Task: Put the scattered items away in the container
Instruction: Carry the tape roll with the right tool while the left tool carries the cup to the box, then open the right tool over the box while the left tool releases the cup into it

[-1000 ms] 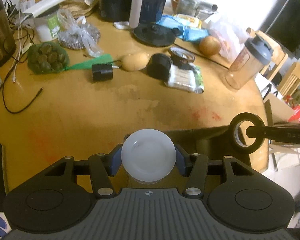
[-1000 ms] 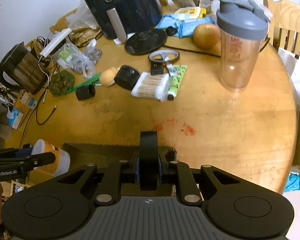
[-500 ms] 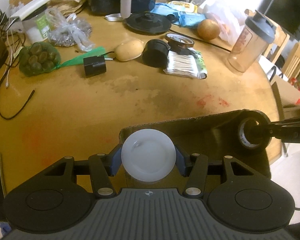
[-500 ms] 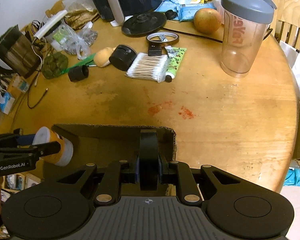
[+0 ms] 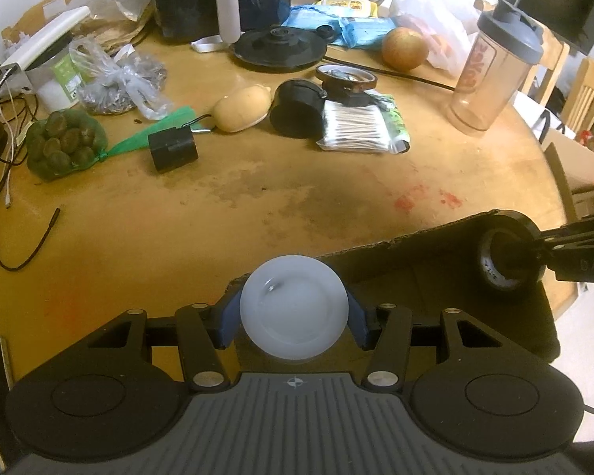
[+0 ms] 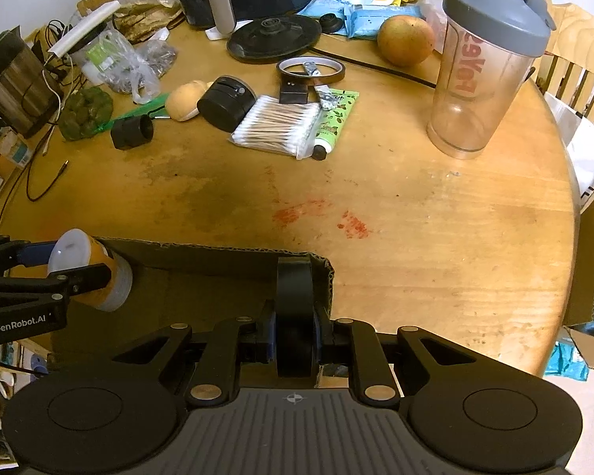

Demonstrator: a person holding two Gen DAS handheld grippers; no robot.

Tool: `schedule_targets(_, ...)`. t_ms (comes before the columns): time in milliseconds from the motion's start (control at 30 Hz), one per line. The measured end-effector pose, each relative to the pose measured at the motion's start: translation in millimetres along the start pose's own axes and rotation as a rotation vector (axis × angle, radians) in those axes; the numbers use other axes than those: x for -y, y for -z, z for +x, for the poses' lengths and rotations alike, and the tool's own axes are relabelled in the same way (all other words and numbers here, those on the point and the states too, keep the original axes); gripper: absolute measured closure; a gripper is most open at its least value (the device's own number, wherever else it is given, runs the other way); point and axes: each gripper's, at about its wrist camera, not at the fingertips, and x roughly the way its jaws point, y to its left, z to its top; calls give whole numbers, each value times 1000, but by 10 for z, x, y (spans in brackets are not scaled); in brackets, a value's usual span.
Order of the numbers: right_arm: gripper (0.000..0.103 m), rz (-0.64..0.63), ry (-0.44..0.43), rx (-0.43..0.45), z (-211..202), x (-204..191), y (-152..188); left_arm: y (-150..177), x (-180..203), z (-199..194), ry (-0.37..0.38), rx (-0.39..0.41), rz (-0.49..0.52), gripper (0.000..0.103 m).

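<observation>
My left gripper (image 5: 293, 322) is shut on a small orange bottle with a white cap (image 5: 294, 308), held over the near left end of a brown cardboard box (image 5: 415, 277); the bottle also shows in the right wrist view (image 6: 95, 275). My right gripper (image 6: 294, 340) is shut on a black tape roll (image 6: 294, 308), held upright over the box's right end (image 6: 225, 277); the roll also shows in the left wrist view (image 5: 507, 253). Scattered items lie on the far table: cotton swabs (image 6: 275, 126), green tube (image 6: 332, 122), black cylinder (image 6: 132, 132).
A round wooden table (image 6: 435, 206) carries a shaker bottle (image 6: 483, 63), a fruit (image 6: 406, 39), a black round case (image 6: 225, 103), a tape ring (image 6: 311, 69), a net of dark nuts (image 5: 59, 142), cables at the left and a dark appliance at the back. Chairs stand at the right.
Both grippers have moved forward over the table edge with their items. The cardboard box now lies under both, and the far clutter looks closer.
</observation>
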Motion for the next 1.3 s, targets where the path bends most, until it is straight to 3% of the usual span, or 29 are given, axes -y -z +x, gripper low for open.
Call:
schedule_targets(333,80,-17,22,-26,45,-29,-4,8,78,49,-49,2,39,50)
schedule_targets(500,56,-33,-4,-21,13,-96,-32,-29,61,27,-53,2,22,50)
schedule_targets(667,10,-71,6,-1,-110,-228,-92,-84,13,-64,-54,7,-19,49)
schedule_targets(767,3,-95,36,-8,-215,-310,-168,-134,-34,-155,-52,22,-47,49)
schedule_targets(967,0,-112,159,-18,-360,-422,-334,-288,-117,-331,-31,64,-104,46)
schedule_targets(1000,0,-110,174,-17,-385,-431,-360,-312,-122,-358,-31,74,-110,36)
schedule_targets(1067,0,-104,195,-10,-440,-438,-403,-357,-132,-429,-37,107,-125,26)
schedule_targets(1300,0,-98,244,15,-571,-454,-531,-500,-175,-560,-28,140,-147,25)
